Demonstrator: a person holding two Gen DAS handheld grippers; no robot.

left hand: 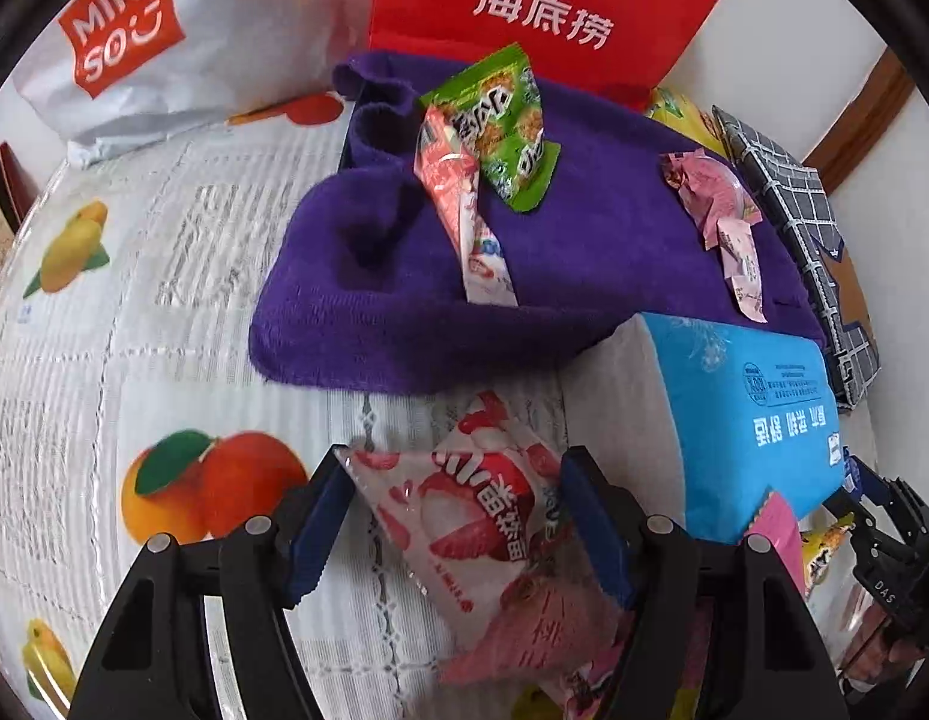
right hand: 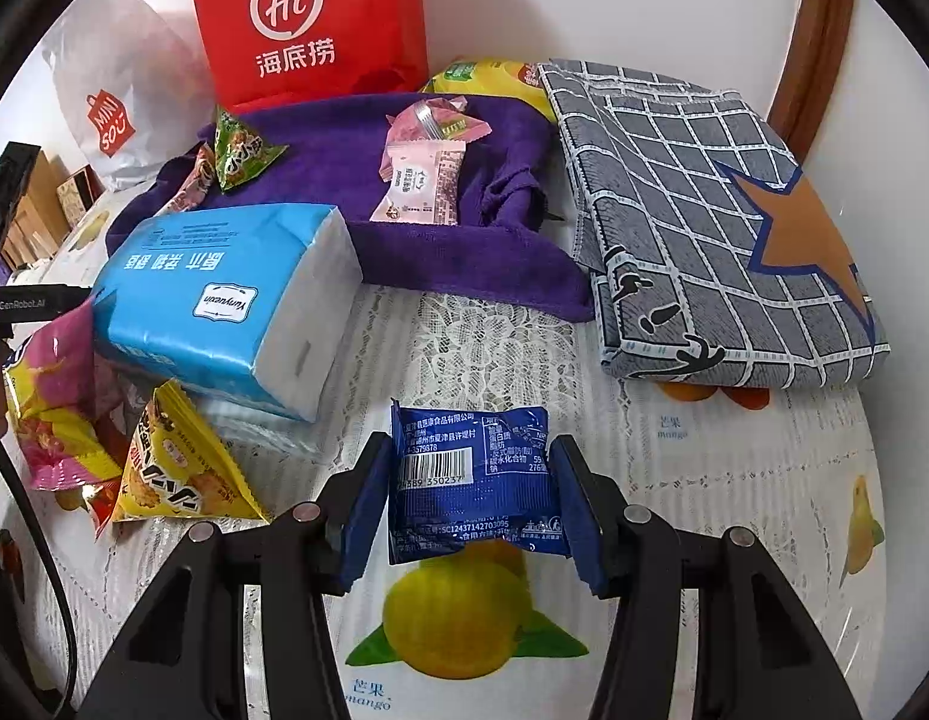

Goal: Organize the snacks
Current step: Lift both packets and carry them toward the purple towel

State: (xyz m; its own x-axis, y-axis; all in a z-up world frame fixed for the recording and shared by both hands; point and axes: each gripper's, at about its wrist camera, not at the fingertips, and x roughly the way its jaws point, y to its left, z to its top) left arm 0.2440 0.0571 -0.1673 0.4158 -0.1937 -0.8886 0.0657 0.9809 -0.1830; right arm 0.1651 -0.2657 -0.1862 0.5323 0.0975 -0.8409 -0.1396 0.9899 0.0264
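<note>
Left gripper (left hand: 458,516) fingers pinch a glossy pink packet (left hand: 476,516) over the table (left hand: 74,360); right gripper (right hand: 467,504) fingers clamp a crinkly blue packet (right hand: 473,480) (barcode up). Fuzzy purple towel (right hand: 344,156) holds more wrappers.

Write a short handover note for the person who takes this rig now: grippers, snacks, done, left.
Left gripper: jaws around a pink-and-white strawberry snack packet.
Right gripper: jaws around a dark blue foil snack packet.
On the purple towel: green triangular packet, long pink wafer packet, two pale pink packets.
Beside the blue tissue pack: yellow triangular packet, magenta packet.
Done: four on towel.
Left: both held packets, and those two.
</note>
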